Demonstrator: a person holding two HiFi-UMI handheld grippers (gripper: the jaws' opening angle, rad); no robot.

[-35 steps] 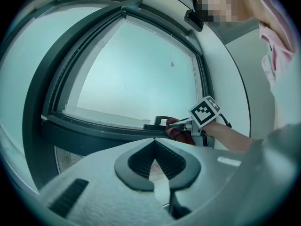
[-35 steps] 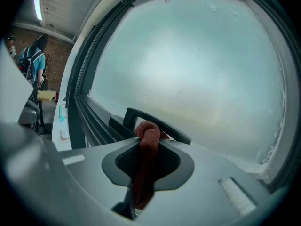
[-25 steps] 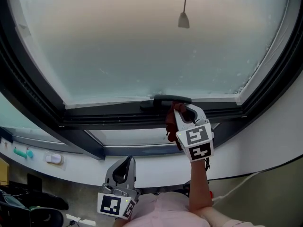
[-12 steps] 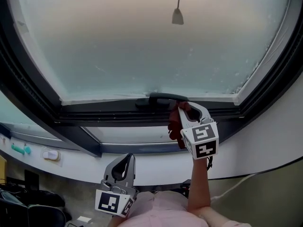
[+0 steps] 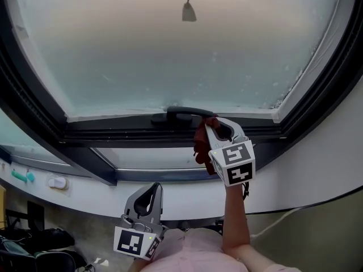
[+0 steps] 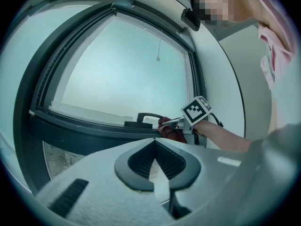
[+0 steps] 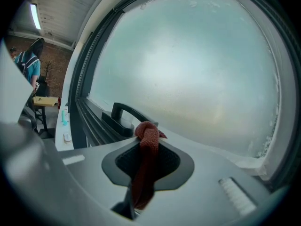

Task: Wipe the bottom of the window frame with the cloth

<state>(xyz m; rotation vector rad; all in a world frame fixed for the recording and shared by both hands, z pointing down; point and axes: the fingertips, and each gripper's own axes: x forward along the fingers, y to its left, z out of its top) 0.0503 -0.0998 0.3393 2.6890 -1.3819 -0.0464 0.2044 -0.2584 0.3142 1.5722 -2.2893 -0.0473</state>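
Frosted window (image 5: pixel 170 55), dark bottom frame (image 5: pixel 113 136): right gripper (image 5: pixel 215 127) pinches the cloth (image 7: pixel 145 168) mid-bunch, probably soft and light; left gripper (image 6: pixel 154 142) closed, empty.

White sill (image 5: pixel 91 194) seen curving beneath dark window frame (image 5: pixel 142 135). Small teal item (image 5: pixel 20 176) and small white item (image 5: pixel 57 182) laid on sill at left end, near each other, apart. Black handle (image 5: pixel 181 113) mounted on frame's bottom rail. Red cloth (image 5: pixel 201 140) seen against rail, just right of handle; contact not confirmed. Floor (image 5: pixel 85 231) below sill; dark bags (image 5: pixel 39 242) left on it at far left.
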